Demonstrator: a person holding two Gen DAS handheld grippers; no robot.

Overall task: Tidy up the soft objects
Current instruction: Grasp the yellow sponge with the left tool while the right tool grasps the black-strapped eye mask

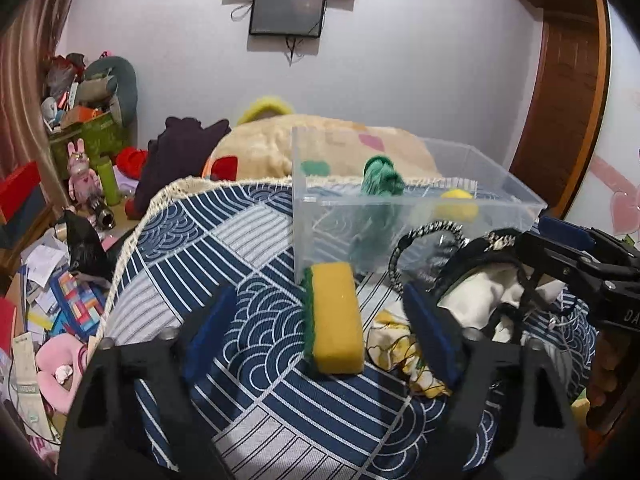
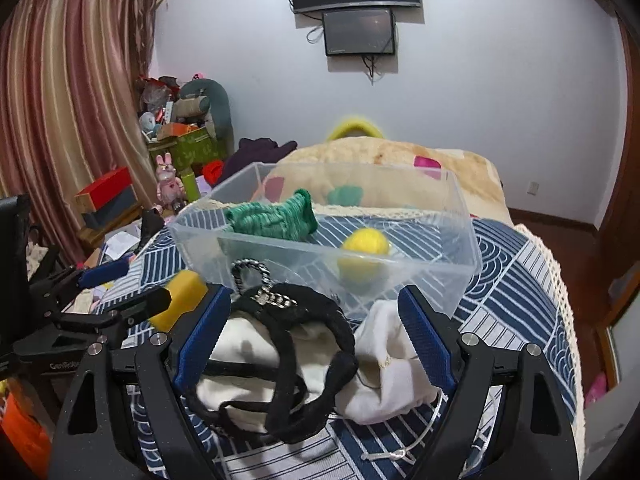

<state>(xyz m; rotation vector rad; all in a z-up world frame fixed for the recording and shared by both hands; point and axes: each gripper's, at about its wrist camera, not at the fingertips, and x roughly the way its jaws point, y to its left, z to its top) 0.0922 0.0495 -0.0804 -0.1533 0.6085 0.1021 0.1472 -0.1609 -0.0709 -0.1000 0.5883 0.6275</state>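
The left gripper [image 1: 320,320] is spread wide and level, low over the table, with the sponge [image 1: 335,316] lying between its fingers, untouched, just in front of the bin [image 1: 400,216]. The sponge looks light and springy; I would pinch it across its long sides. In the right view, the right gripper [image 2: 316,336] also gapes wide, tilted down over the white cloth [image 2: 384,364] and black strap [image 2: 304,344] near the table's front edge, touching neither; both look limp, so grab a bunched fold.
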